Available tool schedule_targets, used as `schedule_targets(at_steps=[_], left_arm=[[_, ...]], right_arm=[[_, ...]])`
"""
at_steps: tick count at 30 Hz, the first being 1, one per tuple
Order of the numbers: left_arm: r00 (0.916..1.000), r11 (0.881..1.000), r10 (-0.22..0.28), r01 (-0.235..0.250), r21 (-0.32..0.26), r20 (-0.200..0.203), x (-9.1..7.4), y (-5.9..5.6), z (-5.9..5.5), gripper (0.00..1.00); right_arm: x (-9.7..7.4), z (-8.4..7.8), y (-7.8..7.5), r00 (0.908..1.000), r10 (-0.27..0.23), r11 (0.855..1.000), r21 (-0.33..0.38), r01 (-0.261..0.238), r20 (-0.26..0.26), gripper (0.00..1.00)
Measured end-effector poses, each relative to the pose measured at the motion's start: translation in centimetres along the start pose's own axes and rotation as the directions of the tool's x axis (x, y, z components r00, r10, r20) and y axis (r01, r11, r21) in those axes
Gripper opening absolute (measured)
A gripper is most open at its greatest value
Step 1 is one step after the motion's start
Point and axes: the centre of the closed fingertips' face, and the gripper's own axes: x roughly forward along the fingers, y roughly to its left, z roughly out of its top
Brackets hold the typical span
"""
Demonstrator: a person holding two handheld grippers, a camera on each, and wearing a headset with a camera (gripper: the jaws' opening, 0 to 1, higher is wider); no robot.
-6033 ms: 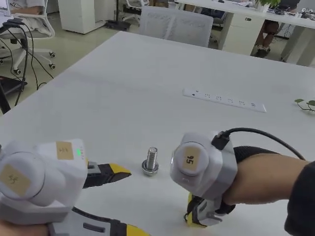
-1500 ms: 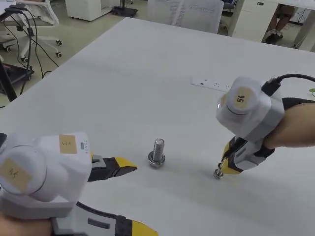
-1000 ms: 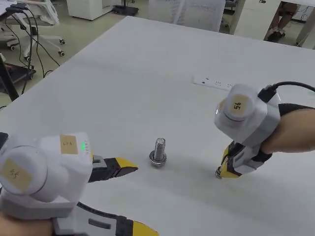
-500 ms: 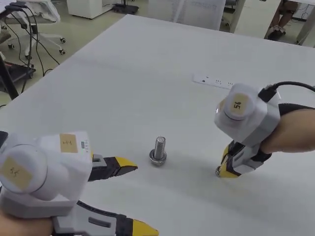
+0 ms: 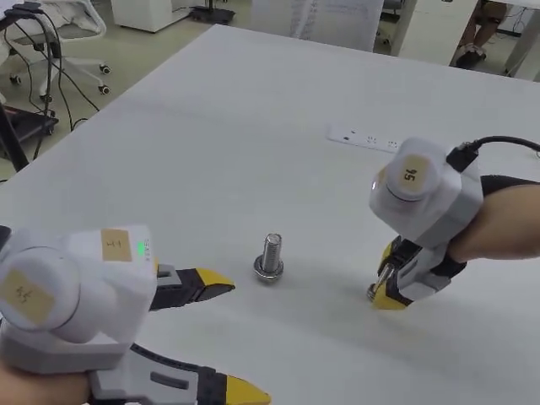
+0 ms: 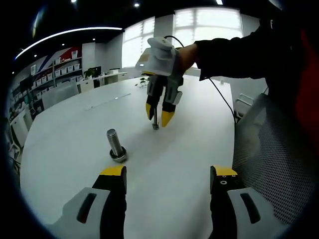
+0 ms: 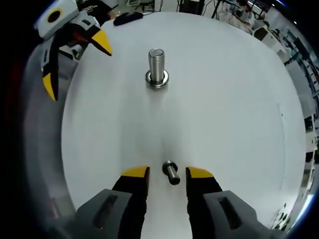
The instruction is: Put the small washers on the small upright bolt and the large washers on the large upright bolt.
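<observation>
The large upright bolt (image 5: 269,256) stands mid-table with a washer ring around its base; it is also in the left gripper view (image 6: 115,146) and the right gripper view (image 7: 157,67). The small bolt (image 7: 171,173) stands on the table between the jaws of my right gripper (image 7: 167,173), with a narrow gap on each side. In the head view that gripper (image 5: 384,287) points down at the small bolt (image 5: 373,292). My left gripper (image 6: 168,172) is wide open and holds nothing, low and left of the large bolt (image 5: 229,337).
A white power strip (image 5: 363,139) lies farther back on the white table (image 5: 211,126). Office chairs and cables (image 5: 34,51) stand beyond the table's left edge. A mesh chair back (image 6: 279,164) is close on the right in the left gripper view.
Six seconds ago the right gripper hung close beside the large bolt; it now sits farther right over the small bolt. It has barely shifted in the last second. The left gripper stayed put.
</observation>
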Motion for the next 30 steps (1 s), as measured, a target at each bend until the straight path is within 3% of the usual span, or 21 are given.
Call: schedule_targets(at_steps=[14,25,30], left_arm=[[1.0,1.0,-0.004,0.004,0.003,-0.002,0.1,-0.1,0.1,0.68],[0.9999,1.0,-0.011,0.011,0.011,-0.008,0.2,-0.3,0.1,0.68],[0.9999,1.0,-0.013,0.013,0.014,-0.011,0.2,-0.4,0.1,0.68]], right_arm=[[-0.6,0.0,0.4,0.9979,-0.012,1.0,0.025,0.011,0.063,0.53],[-0.9,-0.2,0.8,0.9907,-0.034,0.998,0.061,0.026,0.132,0.74],[-1.2,-0.4,0.9,0.9875,-0.045,0.996,0.08,0.033,0.151,0.78]])
